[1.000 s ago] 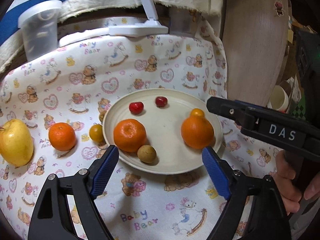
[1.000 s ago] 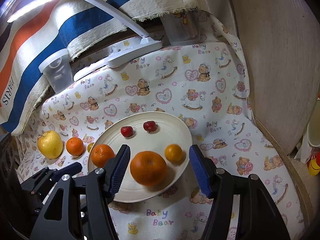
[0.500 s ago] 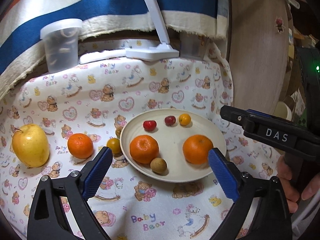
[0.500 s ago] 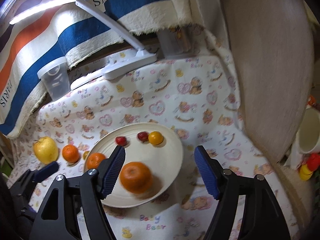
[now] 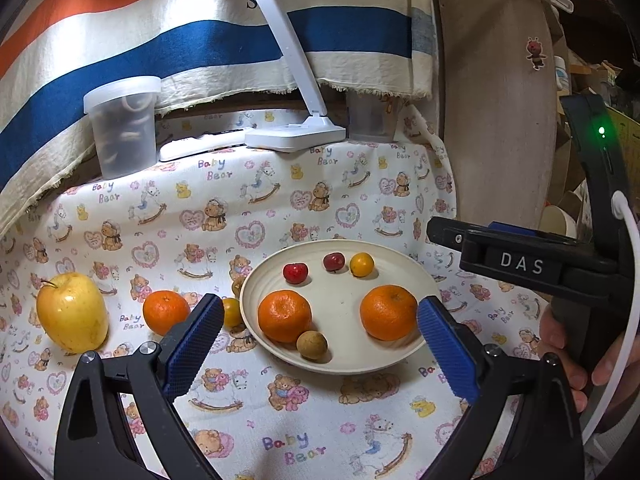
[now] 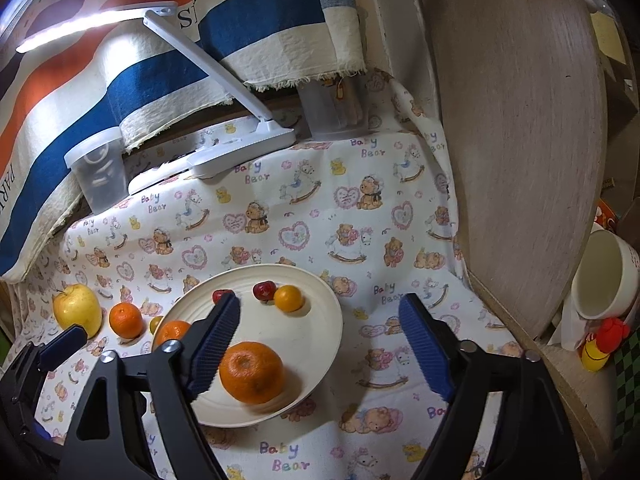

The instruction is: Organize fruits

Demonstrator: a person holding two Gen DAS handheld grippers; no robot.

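Note:
A cream plate on the bear-print cloth holds two mandarins, a small brown fruit, two small red fruits and a small orange fruit. Left of the plate lie a yellow apple, a third mandarin and a small yellow fruit. My left gripper hangs open in front of the plate, holding nothing. My right gripper is over the plate's near right side, its jaws opening. The mandarin rests on the plate beside its left finger, with the right pad well clear of it.
A white desk lamp and two clear containers stand at the back under a striped cloth. A round wooden board leans on the right, with a white cup and a red-yellow toy beyond. A hand holds the right gripper.
Both grippers drew back from the plate and tilted up. The right jaws widened away from the mandarin. The small orange fruit moved from beside that mandarin to the red fruits at the back.

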